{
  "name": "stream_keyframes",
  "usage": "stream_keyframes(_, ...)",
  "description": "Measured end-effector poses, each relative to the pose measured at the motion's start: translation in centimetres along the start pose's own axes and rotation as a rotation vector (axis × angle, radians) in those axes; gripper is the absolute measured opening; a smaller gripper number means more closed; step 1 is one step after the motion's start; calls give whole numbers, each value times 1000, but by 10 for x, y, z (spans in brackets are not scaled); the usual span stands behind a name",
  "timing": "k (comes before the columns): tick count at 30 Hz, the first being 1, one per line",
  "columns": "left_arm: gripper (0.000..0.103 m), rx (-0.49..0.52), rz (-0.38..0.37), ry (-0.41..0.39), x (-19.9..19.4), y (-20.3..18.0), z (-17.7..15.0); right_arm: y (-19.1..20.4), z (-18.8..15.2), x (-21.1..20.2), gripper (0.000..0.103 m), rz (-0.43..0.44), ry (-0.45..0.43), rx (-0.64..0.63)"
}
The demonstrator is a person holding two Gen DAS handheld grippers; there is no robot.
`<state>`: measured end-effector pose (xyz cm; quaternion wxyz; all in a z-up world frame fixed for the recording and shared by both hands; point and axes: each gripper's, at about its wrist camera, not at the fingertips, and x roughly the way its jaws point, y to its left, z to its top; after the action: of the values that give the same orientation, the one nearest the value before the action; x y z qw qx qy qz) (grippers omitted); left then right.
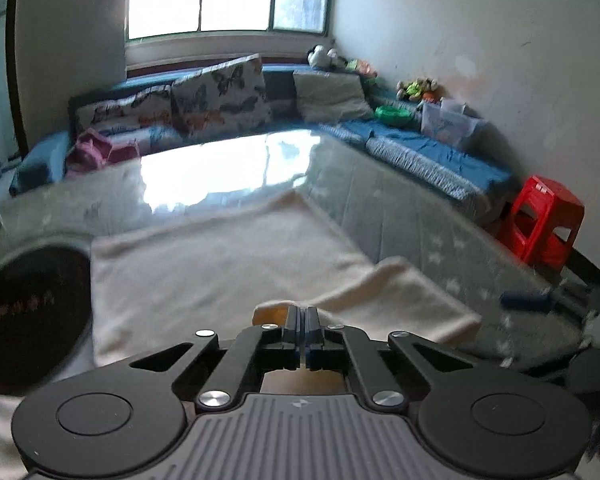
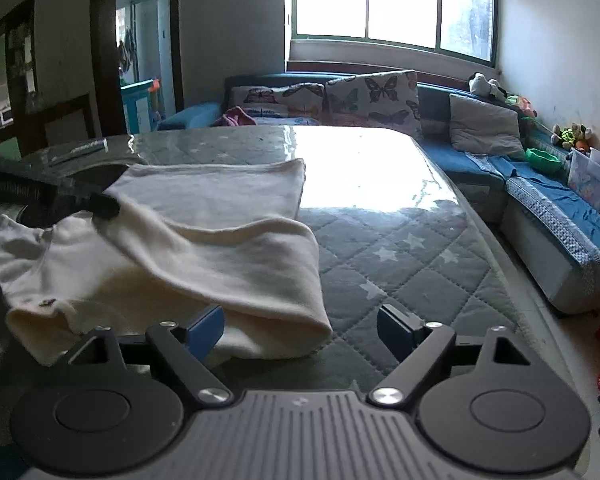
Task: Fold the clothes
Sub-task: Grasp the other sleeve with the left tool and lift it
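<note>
A cream-white garment (image 1: pixel 204 264) lies on the grey quilted table cover (image 1: pixel 412 208), partly folded. My left gripper (image 1: pixel 303 314) is shut on a fold of the garment and holds it raised above the rest of the cloth. In the right wrist view the garment (image 2: pixel 204 252) lies left of centre with one layer draped over itself, and the left gripper (image 2: pixel 104 206) pinches its left part. My right gripper (image 2: pixel 300 330) is open and empty, just above the garment's near edge, its blue pads (image 2: pixel 206 326) wide apart.
A glossy plastic sheet covers the quilted table (image 2: pixel 400 248). A dark round object (image 1: pixel 32 312) sits at the left. A blue sofa (image 2: pixel 540 184) with butterfly cushions (image 2: pixel 372 96) wraps the far and right sides. A red stool (image 1: pixel 540 220) stands at the right.
</note>
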<state>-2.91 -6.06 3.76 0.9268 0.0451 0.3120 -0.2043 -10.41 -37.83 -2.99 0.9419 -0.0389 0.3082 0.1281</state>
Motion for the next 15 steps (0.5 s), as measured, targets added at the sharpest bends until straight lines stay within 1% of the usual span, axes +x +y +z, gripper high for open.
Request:
stream_keyframes(6, 2, 53, -25, -84, -19, -11, 35, 7, 0, 9, 88, 6, -6, -11)
stream_keyframes(10, 2, 76, -34, -129, -30, -19, 50, 8, -2, 17, 88, 6, 3, -9)
stream_keyframes(15, 2, 82, -24, -153, -41, -20, 54, 7, -4, 21, 88, -9, 3, -5)
